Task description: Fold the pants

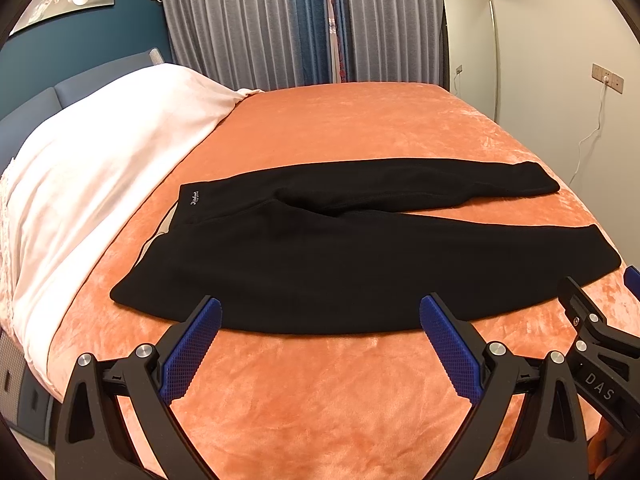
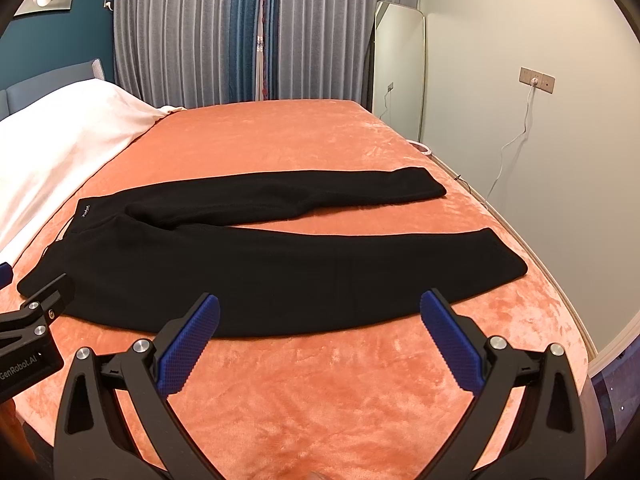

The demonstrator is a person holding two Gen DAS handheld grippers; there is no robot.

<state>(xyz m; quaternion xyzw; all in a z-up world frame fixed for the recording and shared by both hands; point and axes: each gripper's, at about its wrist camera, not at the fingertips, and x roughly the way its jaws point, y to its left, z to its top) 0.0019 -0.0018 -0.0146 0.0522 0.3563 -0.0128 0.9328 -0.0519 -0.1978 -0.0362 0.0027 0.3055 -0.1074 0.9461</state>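
I see the black pants (image 1: 304, 256) lying flat on the bed, waistband toward the pillow end at my left and both legs running out to the right. My left gripper (image 1: 320, 316) hangs just short of the near edge of the pants, over the hip and upper thigh, its jaws spread wide and holding nothing. My right gripper (image 2: 320, 314) sits the same way further along the near leg, jaws also spread and empty; its dark body shows at the right edge of the left view.

The pants look like a thick, matte knit, soft-edged, with a small pale logo (image 1: 195, 199) near the waistband. The two legs splay apart in a narrow V, the far one (image 2: 320, 192) slightly rumpled near the crotch. The blue finger pads (image 1: 192, 350) carry a fine grid texture.

Under everything is a plush orange bedspread (image 1: 340, 392) with a crushed, velvety sheen. A white blanket (image 1: 100, 160) covers the pillow end. Behind are grey pleated curtains (image 1: 248, 20), a leaning mirror (image 2: 400, 60), and a wall socket with a white cable (image 2: 516, 136).
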